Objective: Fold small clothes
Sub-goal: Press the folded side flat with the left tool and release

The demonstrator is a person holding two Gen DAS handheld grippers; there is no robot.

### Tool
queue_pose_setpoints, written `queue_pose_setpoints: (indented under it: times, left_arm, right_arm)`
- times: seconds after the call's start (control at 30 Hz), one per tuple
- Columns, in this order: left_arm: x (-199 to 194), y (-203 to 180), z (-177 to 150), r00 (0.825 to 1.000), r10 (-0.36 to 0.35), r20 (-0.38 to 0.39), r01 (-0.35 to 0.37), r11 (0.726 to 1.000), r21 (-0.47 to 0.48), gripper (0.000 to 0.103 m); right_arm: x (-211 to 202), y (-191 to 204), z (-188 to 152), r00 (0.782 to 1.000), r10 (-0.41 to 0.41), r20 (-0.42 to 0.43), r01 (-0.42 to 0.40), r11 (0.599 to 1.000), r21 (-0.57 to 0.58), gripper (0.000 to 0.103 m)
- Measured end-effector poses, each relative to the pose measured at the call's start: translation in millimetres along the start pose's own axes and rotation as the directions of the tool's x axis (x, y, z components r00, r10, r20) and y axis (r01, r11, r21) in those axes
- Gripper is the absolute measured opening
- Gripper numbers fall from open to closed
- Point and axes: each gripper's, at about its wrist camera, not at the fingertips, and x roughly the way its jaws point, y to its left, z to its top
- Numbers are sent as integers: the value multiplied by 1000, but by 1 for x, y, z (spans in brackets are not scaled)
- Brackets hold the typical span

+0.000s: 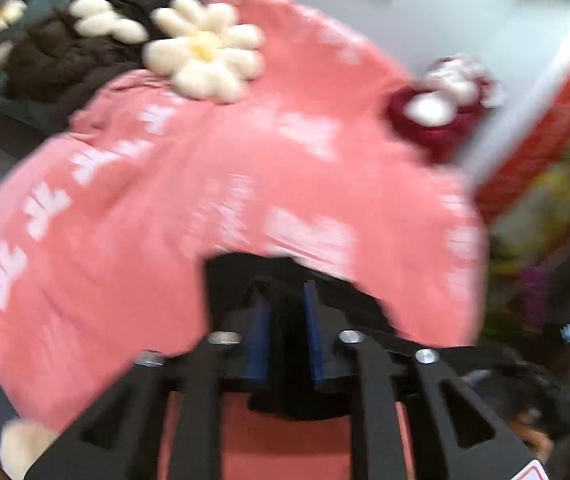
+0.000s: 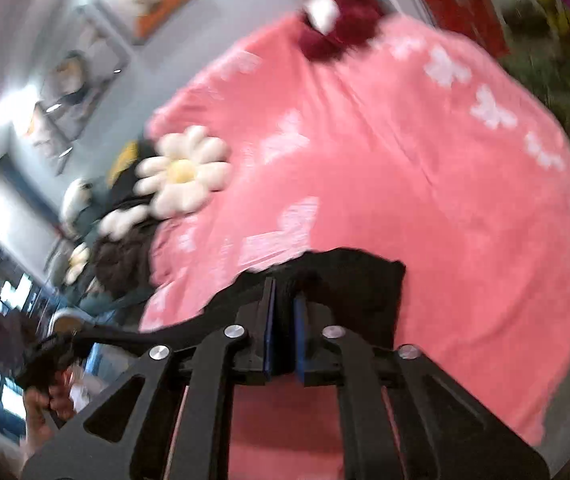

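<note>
A black garment (image 1: 245, 276) hangs stretched between my two grippers above a pink bedspread with white butterflies (image 1: 165, 184). My left gripper (image 1: 285, 300) is shut on one edge of it, cloth bunched between the blue pads. My right gripper (image 2: 283, 296) is shut on the other edge of the black garment (image 2: 349, 276). The left gripper (image 2: 45, 354) and the hand holding it show at the lower left of the right wrist view. Both views are motion-blurred.
A white daisy cushion (image 1: 205, 48) (image 2: 183, 172) lies on the pink bedspread (image 2: 425, 200). A pile of dark clothes (image 1: 57, 60) (image 2: 125, 256) lies next to it. A dark red and white plush (image 1: 441, 108) (image 2: 337, 8) sits at the bed's far edge. Framed pictures (image 2: 145, 0) hang on the wall.
</note>
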Motion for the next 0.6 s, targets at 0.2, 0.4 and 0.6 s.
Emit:
queue_pose_setpoints:
  times: [0.2,0.4,0.6]
  left_arm:
    - [111,43,-12,974,181,-137,-192,979,-71,46]
    - [109,48,-55,967,197,-159,-192,980,49,46]
    - [115,34,-86,963,165,-214,-151,985,78,60]
  right_arm:
    - [67,-30,-24,989,-123,-83,129,989,77,23]
    - [75,-24,-55,973,-193,-129,188,981,-48,26]
    - [78,-44,-82,966,-189,-177,180,981,-67,43]
